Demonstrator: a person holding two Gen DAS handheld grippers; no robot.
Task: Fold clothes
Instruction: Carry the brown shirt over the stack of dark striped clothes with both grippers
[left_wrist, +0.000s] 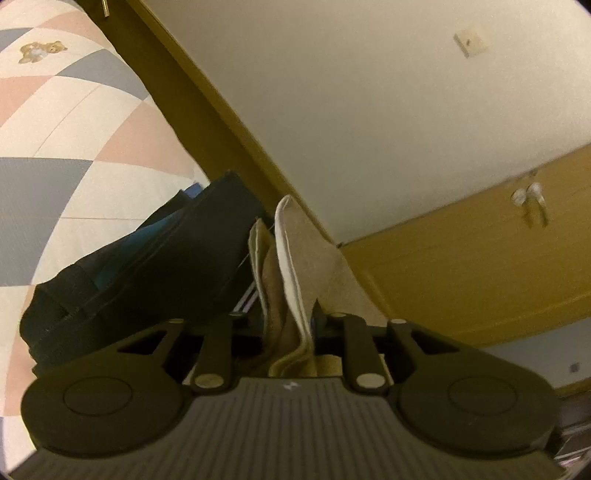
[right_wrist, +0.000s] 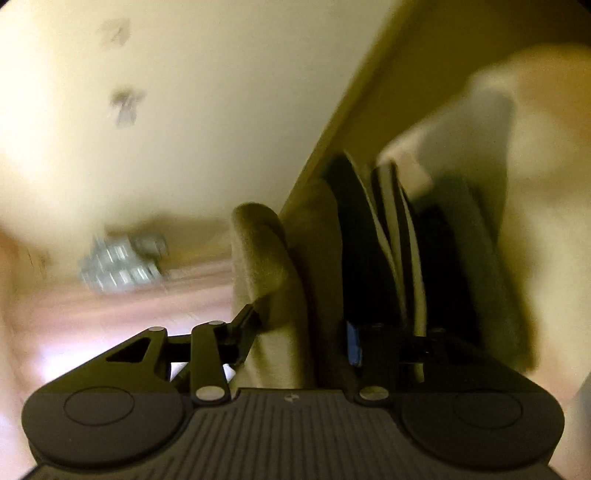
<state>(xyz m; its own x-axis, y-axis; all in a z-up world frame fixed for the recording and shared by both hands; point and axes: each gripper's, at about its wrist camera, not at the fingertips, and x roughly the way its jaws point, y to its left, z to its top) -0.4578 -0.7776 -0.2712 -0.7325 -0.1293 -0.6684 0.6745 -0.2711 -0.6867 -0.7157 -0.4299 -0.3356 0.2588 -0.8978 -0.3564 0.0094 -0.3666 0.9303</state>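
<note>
Left wrist cam: my left gripper (left_wrist: 291, 317) is pinched narrow on a folded tan garment (left_wrist: 295, 266), its white hem sticking up btw the jaws. Dark folded clothes (left_wrist: 147, 266) lie just left, on the patchwork bedspread (left_wrist: 74, 122).

Right wrist cam, blurry: my right gripper (right_wrist: 314, 332) stands approx half open around the tan garment (right_wrist: 269, 266); can't tell if the pads press it.

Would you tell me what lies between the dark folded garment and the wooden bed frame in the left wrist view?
In the left wrist view, the beige cloth with a white edge stands between the dark folded garment and the wooden bed frame.
</note>
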